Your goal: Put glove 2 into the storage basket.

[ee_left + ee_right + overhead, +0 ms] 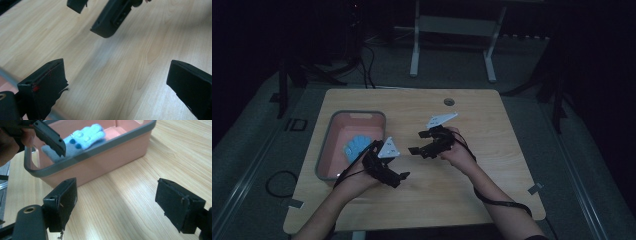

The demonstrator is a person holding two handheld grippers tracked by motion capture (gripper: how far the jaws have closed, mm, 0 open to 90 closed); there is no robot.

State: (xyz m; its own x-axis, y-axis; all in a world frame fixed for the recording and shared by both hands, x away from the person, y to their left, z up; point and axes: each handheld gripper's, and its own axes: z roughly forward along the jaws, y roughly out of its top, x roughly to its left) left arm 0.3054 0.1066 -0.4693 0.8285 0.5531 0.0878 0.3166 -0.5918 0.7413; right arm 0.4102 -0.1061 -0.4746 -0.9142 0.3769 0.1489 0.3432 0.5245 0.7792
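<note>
A: Starting at the left, what's in the bin (pixel 326 145)?

B: The blue toy (pixel 357 147), lying on the pink floor toward the near right wall. In the right gripper view it rests just behind the grey rim.

A: And the left gripper (pixel 399 176)?

B: Beside the bin's right wall, over bare table (pixel 462 190). Its jaws stand wide apart with nothing between them, just wood below. My guess is the toy has been dropped off and the hand is clear of it.

A: The right gripper (pixel 417 142)?

B: Near mid-table, pointing left toward the bin. Jaws spread wide too, empty. I'd say it holds off since nothing else lies on the table to pick up.
</note>
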